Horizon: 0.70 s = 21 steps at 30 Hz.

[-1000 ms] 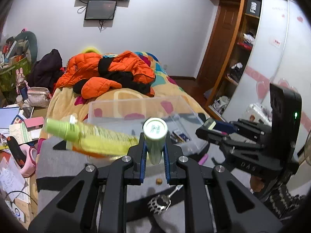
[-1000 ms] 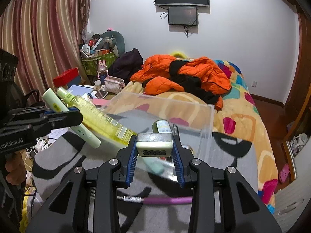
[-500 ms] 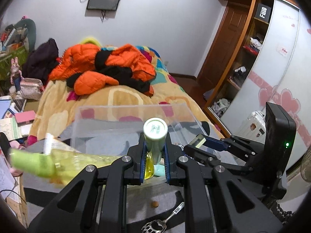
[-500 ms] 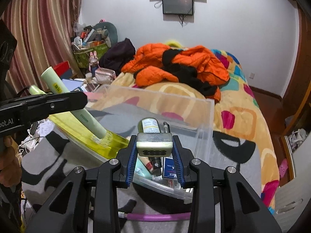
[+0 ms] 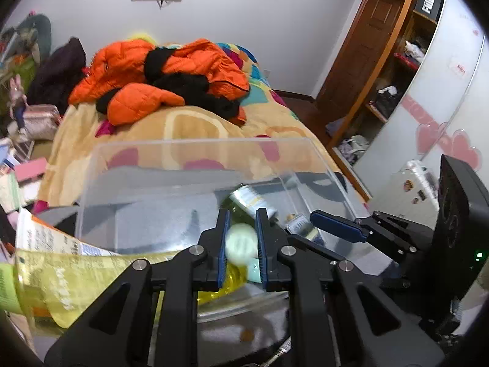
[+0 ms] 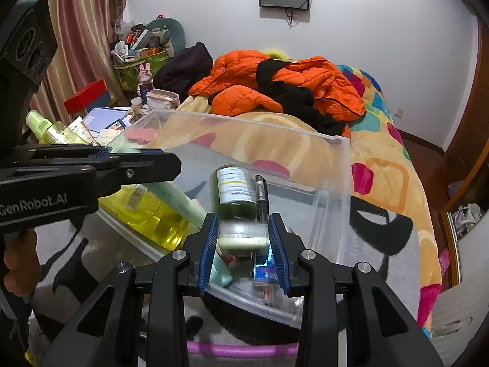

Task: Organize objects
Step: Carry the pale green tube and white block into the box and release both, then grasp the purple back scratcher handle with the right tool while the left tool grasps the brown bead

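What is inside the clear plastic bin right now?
Inside the clear bin: a dark green bottle, a pen, a blue packet. The right gripper hides whatever lies beneath it.

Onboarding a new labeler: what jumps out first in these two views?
The orange jacket heaped on the bed at the back grabs the eye. In front sits a clear plastic bin with a yellow bottle leaning over its left edge. Both grippers hover at the bin: the left gripper is shut on a pale green tube, the right gripper on a small cream-coloured item.
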Available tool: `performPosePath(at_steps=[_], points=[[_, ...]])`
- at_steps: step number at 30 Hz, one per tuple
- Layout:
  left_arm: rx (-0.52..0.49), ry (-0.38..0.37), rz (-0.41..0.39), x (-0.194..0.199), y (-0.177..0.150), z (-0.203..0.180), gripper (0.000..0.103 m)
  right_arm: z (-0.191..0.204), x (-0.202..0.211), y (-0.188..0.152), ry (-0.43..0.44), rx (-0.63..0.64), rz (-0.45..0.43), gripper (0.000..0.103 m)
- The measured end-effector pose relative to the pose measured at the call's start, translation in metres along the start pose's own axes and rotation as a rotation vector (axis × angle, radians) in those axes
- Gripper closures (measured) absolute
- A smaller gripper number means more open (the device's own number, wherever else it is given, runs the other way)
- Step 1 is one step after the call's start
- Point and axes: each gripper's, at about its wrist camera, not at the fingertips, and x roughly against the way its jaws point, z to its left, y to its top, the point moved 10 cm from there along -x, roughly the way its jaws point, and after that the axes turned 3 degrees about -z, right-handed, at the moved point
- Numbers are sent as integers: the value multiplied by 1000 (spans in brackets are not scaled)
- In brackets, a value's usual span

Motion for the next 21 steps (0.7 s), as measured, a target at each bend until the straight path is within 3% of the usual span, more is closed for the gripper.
performPosePath(at_steps=[5, 11, 21], points=[[-1, 5, 4, 0, 2, 2, 88, 3, -1, 1, 3, 11, 6, 71], [-29, 10, -18, 13, 5, -3, 88, 5, 12, 4, -8, 30, -22, 62], [-98, 43, -104, 62, 0, -15, 56, 1, 62, -15, -38, 122, -63, 43]])
